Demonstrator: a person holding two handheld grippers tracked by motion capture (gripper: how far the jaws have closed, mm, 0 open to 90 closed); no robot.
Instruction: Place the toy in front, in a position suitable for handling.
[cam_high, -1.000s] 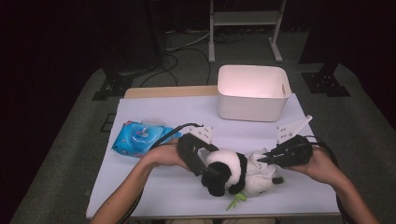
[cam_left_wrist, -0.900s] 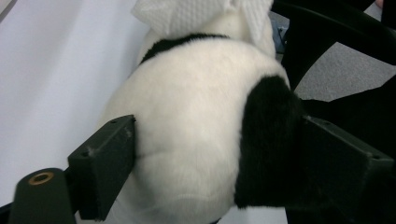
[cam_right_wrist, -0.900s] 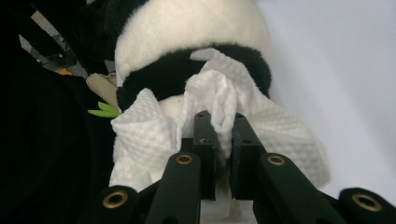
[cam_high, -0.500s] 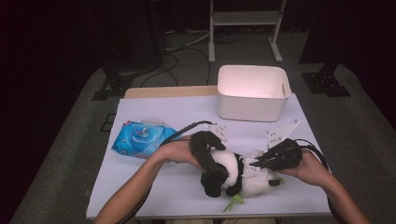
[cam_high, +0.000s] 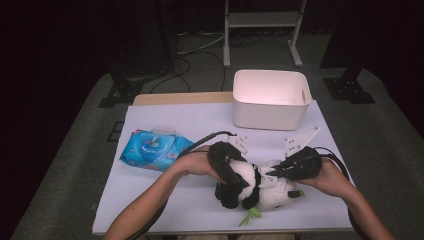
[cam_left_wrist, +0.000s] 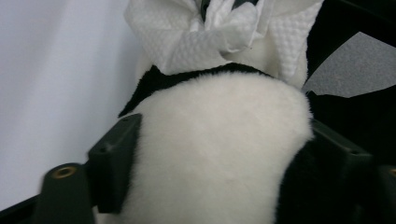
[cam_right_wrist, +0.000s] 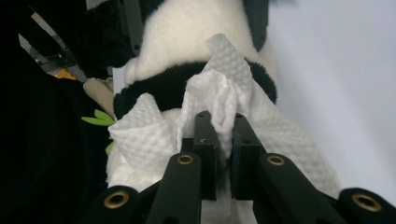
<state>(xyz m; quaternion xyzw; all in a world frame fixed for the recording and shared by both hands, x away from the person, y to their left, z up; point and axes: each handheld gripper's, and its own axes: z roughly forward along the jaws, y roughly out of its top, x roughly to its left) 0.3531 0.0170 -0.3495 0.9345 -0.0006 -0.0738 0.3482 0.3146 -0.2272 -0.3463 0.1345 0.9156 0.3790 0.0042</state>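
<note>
Both tongs sit at the near middle of the bench, working on one soft toy. Going from left to right, I first see a blue pack of wipes (cam_high: 154, 149) lying flat on the bench's white cover (cam_high: 165, 210), well apart from my hands. Next comes my left tongs (cam_high: 226, 170), whose jaws have just been closing in. In the left gripper view they stand on either side of the toy panda's (cam_high: 255, 189) white, rounded head, with the fur against both of them, so I read them as gripping the toy panda (cam_left_wrist: 219, 154). The panda lies on its side on the cover, near the front edge, with a sprig of green leaves (cam_high: 250, 215) poking out beneath it. Right of that, my right tongs (cam_high: 272, 174) are pinched tight on a bunched white wipe (cam_right_wrist: 224, 100). That wipe (cam_left_wrist: 219, 35) is draped over the panda's body, just past the black band of fur. At the far right of the bench, well behind my hands, stands a white tub (cam_high: 270, 102), upright.
</note>
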